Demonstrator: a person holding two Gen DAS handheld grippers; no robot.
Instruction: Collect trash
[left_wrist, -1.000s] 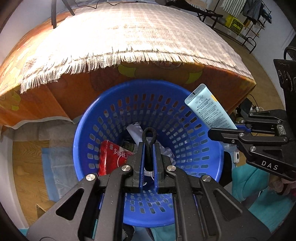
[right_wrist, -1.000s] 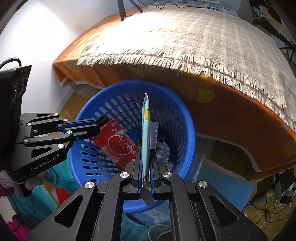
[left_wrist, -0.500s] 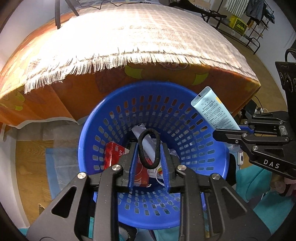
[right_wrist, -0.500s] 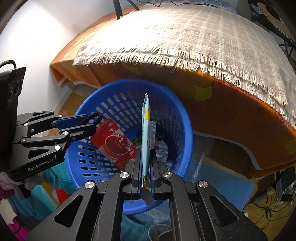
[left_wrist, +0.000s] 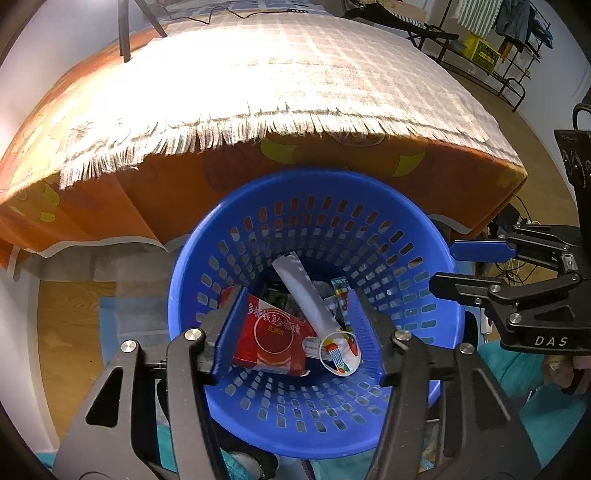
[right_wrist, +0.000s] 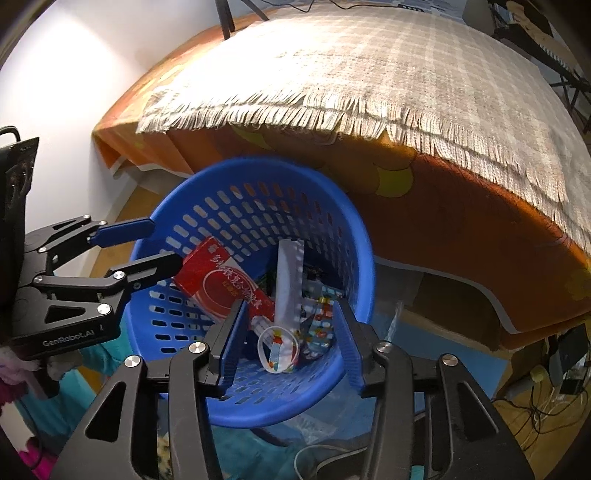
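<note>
A blue perforated basket (left_wrist: 413, 258) (right_wrist: 258, 206) stands by a table. It holds a red packet (left_wrist: 271, 332) (right_wrist: 218, 284), a white tube (left_wrist: 304, 295) (right_wrist: 290, 280), a round clear lid (left_wrist: 340, 352) (right_wrist: 277, 349) and colourful wrappers (right_wrist: 319, 326). My left gripper (left_wrist: 295, 336) is open and empty above the basket; it also shows in the right wrist view (right_wrist: 162, 243). My right gripper (right_wrist: 290, 345) is open and empty above the basket; it shows at the right of the left wrist view (left_wrist: 441, 267).
A table with an orange cloth (left_wrist: 110, 206) and a fringed plaid cover (left_wrist: 277, 85) rises right behind the basket. Wood floor and a blue mat (right_wrist: 461, 362) lie below. Cables (right_wrist: 546, 402) lie at the right. Racks (left_wrist: 480, 48) stand far behind.
Both grippers opened. The black hair tie left my left gripper and the light blue tube left my right gripper; neither shows clearly in the basket now.
</note>
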